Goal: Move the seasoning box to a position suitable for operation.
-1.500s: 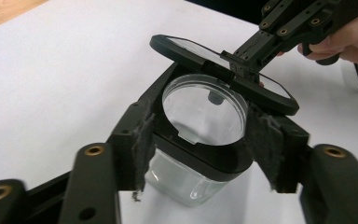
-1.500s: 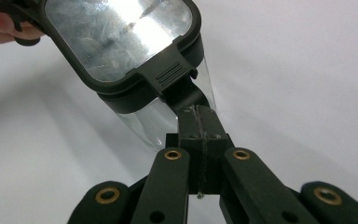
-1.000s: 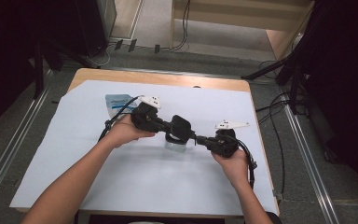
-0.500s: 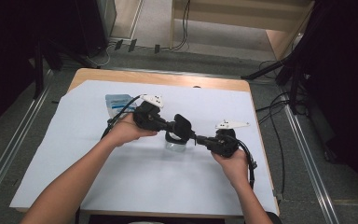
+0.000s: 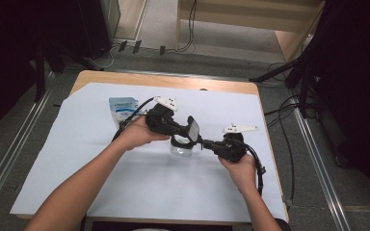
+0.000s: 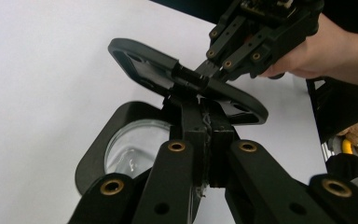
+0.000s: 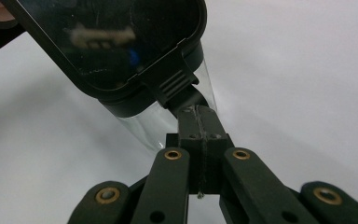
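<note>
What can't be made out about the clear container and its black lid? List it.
- Container contents: high view, too small; left gripper view, left gripper covers part of the opening.
- Blue pouch print: high view, too small.
- Lid far side: right gripper view, cut by the top edge.

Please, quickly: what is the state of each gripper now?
Left gripper: shut on the lid of the clear container.
Right gripper: shut on the lid's tab.
</note>
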{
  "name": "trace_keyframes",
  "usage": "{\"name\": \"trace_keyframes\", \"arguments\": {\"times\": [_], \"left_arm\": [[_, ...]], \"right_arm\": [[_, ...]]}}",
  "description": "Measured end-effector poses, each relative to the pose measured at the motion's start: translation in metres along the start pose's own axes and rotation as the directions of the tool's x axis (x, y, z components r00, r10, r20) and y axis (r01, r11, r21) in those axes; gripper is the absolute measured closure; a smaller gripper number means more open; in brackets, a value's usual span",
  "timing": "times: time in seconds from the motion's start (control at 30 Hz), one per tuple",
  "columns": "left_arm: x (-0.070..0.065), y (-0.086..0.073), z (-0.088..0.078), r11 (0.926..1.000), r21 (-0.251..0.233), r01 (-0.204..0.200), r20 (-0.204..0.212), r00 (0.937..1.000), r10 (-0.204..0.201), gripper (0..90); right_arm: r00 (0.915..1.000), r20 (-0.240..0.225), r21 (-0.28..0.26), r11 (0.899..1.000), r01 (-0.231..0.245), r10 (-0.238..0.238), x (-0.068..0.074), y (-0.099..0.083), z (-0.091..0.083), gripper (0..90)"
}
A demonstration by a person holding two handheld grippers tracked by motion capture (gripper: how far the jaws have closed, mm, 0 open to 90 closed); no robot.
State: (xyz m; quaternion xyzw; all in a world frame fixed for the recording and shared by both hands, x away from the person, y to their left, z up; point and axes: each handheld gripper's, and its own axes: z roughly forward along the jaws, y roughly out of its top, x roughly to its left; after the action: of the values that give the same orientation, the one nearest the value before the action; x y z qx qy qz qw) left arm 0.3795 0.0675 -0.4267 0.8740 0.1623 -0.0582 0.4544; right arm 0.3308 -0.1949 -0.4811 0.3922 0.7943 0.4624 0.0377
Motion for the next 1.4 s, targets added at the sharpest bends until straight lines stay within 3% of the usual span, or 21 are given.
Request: {"name": "trace_keyframes", "arguments": {"times": [1.0, 1.4], "left_arm": [[-0.005, 0.015, 0.029, 0.9997, -0.024, -0.007, 0.045, 0.9989, 0.008, 90.0], [-0.002, 0.014, 0.025, 0.9999, -0.016, 0.004, 0.036, 0.9993, -0.004, 87.6]], "right_arm": [[0.9998, 0.014, -0.027, 1.000, -0.014, 0.015, 0.002, -0.003, 0.001, 90.0], [0.9998, 0.009, -0.024, 1.000, -0.015, 0.015, 0.003, -0.004, -0.001, 90.0]]}}
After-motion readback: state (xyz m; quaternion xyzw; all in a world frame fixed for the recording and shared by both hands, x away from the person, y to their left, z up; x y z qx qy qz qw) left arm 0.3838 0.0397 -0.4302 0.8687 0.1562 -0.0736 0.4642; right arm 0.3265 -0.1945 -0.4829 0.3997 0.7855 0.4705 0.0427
